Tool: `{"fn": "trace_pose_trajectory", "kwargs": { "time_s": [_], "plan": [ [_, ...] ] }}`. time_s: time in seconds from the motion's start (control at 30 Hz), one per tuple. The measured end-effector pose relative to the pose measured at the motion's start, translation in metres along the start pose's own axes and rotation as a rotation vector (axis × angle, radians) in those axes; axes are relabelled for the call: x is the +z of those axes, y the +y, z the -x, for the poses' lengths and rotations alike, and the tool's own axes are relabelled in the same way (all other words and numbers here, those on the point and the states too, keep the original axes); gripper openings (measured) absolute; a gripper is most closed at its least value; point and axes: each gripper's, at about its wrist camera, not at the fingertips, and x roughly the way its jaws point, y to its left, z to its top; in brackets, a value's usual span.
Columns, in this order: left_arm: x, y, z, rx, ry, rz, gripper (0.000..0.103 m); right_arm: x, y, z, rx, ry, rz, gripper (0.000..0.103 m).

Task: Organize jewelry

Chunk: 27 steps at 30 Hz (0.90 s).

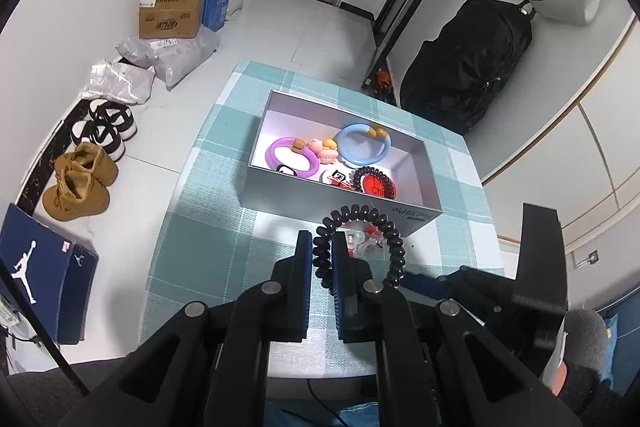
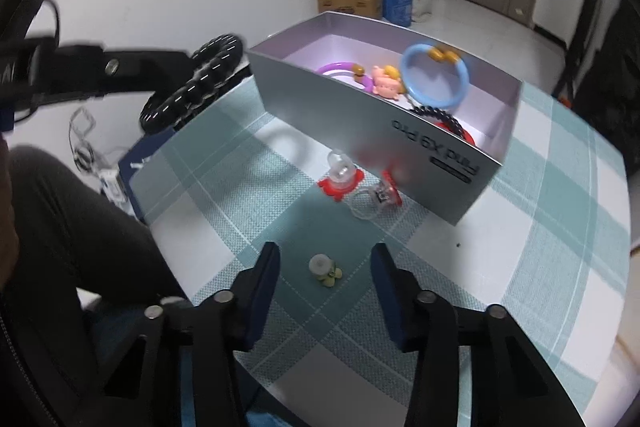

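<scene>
Between the fingers of the left hand-held gripper [image 1: 322,259], clenched on its near-left arc, hangs the black coil bracelet [image 1: 360,247], lifted clear of the worktop [image 1: 200,219] and just short of the grey box [image 1: 340,203], which lies toward 12 o'clock. To do this step well, I judge the bracelet should be carried higher first, so its dangling loop clears the near wall, then let go over the bare floor at the box's 3 o'clock side, away from the blue ring [image 1: 362,145] and purple ring [image 1: 290,159]. The right hand-held gripper [image 2: 326,267] stands released, straddling a small pale charm [image 2: 324,269]; two red-and-clear rings [image 2: 360,187] wait at its 12 o'clock, beside the box.
</scene>
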Motion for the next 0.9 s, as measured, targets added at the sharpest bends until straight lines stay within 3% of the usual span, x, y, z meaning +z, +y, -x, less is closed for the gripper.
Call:
{"fn": "trace_pose_trajectory", "kwargs": {
  "time_s": [0.07,0.17,0.37,0.9],
  "plan": [
    [0.001,0.000,0.001,-0.003,-0.002,0.001,0.005,-0.001,0.005,-0.002,-0.007,0.010,0.031,0.024],
    [0.001,0.000,0.001,-0.010,-0.003,0.002,0.005,-0.002,0.006,-0.005,-0.030,0.025,0.047,0.010],
    [0.001,-0.002,-0.002,-0.028,0.008,0.007,0.005,0.007,-0.003,0.000,-0.013,0.019,-0.010,0.010],
    [0.018,-0.007,-0.006,-0.083,-0.041,0.068,0.005,0.041,-0.047,0.042,0.077,-0.159,-0.186,0.010]
  ]
}}
